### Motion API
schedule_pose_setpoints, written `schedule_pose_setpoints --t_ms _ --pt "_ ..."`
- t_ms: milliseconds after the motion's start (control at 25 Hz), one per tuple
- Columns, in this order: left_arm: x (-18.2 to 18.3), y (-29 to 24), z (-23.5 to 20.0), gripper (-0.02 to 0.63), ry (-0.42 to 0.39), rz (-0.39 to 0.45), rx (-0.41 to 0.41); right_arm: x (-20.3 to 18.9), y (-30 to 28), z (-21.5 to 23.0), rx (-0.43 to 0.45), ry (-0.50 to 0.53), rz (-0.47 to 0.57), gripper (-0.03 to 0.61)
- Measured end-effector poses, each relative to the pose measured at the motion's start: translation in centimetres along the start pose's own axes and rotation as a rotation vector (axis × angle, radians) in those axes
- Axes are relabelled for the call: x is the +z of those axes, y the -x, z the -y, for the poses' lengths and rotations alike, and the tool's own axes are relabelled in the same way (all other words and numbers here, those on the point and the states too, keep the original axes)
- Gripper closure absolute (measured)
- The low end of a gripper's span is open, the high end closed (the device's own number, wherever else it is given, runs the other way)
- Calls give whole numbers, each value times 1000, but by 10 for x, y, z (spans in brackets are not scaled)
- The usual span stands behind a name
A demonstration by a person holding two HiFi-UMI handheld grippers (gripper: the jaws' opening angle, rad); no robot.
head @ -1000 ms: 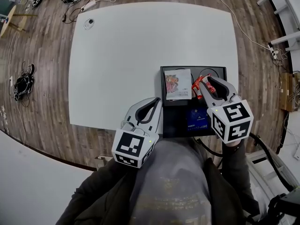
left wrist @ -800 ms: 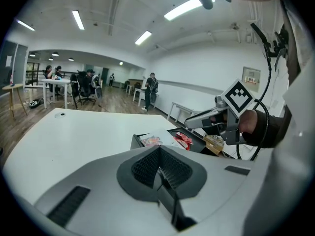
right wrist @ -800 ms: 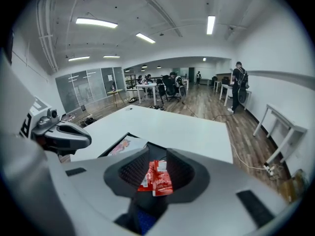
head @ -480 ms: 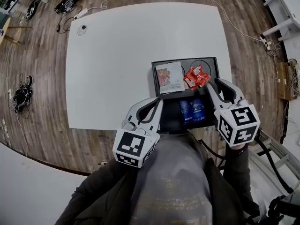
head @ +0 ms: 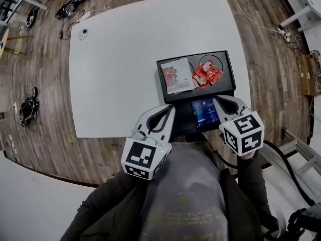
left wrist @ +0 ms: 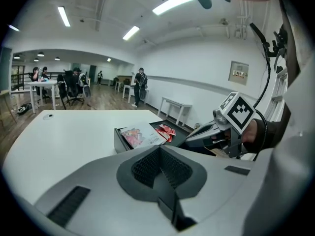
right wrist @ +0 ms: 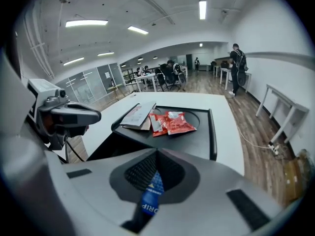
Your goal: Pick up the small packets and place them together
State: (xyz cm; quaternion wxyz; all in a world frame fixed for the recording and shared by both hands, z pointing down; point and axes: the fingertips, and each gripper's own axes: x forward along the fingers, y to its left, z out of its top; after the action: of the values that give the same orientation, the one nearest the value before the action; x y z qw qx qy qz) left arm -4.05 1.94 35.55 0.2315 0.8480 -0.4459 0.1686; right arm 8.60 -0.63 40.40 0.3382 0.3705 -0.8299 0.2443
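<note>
the right gripper (head: 221, 100) had just clamped its jaws on the blue packet (head: 204, 112), likely bound for the red packets (head: 206, 73); the left gripper (head: 168, 109) hung closed, empty.

A grey top (head: 180, 195) under a dark jacket (head: 100, 217) with dark sleeves (head: 251, 177). The left gripper (head: 169, 110) and right gripper (head: 218, 102) are pale grey shells, each bearing a white cube (head: 144, 157) of black square markers (a black cable (head: 280, 154) trails off the right one).

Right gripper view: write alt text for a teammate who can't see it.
The right gripper is shut on a blue packet. Beyond it, a black tray on the white table holds red packets beside a white packet; the left gripper shows at left.
</note>
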Motion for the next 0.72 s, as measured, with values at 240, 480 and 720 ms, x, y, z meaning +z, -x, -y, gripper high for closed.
schedule_pose_setpoints --t_ms 240,480,720 --pt "-4 -1 -2 611 3 -19 14 -7 -11 -9 41 56 -50 574" --pt "-2 -10 3 611 4 -19 8 -18 -19 -17 85 107 -109 574" --pt "-4 -5 -11 611 27 -29 59 -33 -38 -26 108 183 -210 574"
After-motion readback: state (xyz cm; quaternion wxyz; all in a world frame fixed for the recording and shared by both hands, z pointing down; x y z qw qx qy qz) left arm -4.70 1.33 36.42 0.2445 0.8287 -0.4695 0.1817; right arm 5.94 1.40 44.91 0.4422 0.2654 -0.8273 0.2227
